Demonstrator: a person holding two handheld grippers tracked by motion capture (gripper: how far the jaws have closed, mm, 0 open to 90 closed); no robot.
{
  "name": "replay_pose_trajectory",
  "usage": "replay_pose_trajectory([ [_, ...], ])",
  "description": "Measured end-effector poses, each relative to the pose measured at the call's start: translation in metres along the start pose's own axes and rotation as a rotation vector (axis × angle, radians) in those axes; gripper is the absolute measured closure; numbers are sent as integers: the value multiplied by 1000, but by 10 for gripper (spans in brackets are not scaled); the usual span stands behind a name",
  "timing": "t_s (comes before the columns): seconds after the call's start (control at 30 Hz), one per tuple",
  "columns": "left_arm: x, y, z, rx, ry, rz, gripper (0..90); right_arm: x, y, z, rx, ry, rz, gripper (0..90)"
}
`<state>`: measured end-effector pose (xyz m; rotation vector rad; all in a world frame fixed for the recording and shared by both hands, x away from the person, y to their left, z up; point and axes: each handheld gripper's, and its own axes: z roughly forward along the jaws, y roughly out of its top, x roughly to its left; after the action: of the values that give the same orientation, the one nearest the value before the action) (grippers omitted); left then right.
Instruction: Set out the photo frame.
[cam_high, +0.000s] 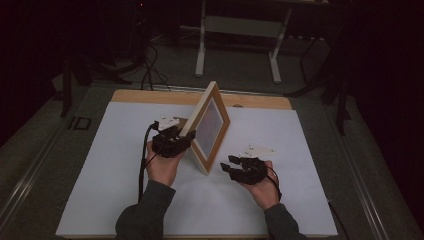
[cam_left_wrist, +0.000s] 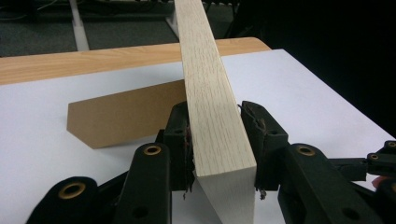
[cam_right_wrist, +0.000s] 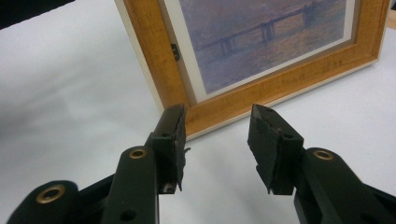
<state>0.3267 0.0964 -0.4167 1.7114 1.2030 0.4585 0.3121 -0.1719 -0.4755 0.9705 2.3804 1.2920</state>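
Note:
A light wooden picture frame stands upright on edge on the white sheet, turned at an angle, with a bluish bridge picture behind its glass. My left gripper comes in from the frame's left, shut on its side rail; both pads press the wood. A brown cardboard stand sticks out behind the frame. My right gripper hovers just in front of the frame's near lower corner, open, nothing between its jaws.
The white sheet covers most of a wooden table whose far edge shows. Beyond it are a grey floor, cables and the white legs of another desk. A cable trails from each gripper toward the person.

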Motion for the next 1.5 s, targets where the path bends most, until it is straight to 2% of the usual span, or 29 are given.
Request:
replay_pose_trajectory([
  [0.37, 13, 1, -2, 5, -50, -33, 685, 1, 1, 2, 0, 3, 3, 552],
  [0.6, 19, 1, -5, 14, -72, -21, 686, -1, 2, 0, -14, -3, 12, 547],
  [0.97, 26, 3, -7, 31, -104, -27, 692, -4, 2, -3, -19, -15, 34, 543],
  [1.2, 33, 3, -8, 43, -136, -32, 696, -6, 3, -5, -24, -25, 40, 539],
  [1.5, 40, 4, -10, 56, -183, -17, 700, -9, 4, -6, -28, -32, 42, 534],
])
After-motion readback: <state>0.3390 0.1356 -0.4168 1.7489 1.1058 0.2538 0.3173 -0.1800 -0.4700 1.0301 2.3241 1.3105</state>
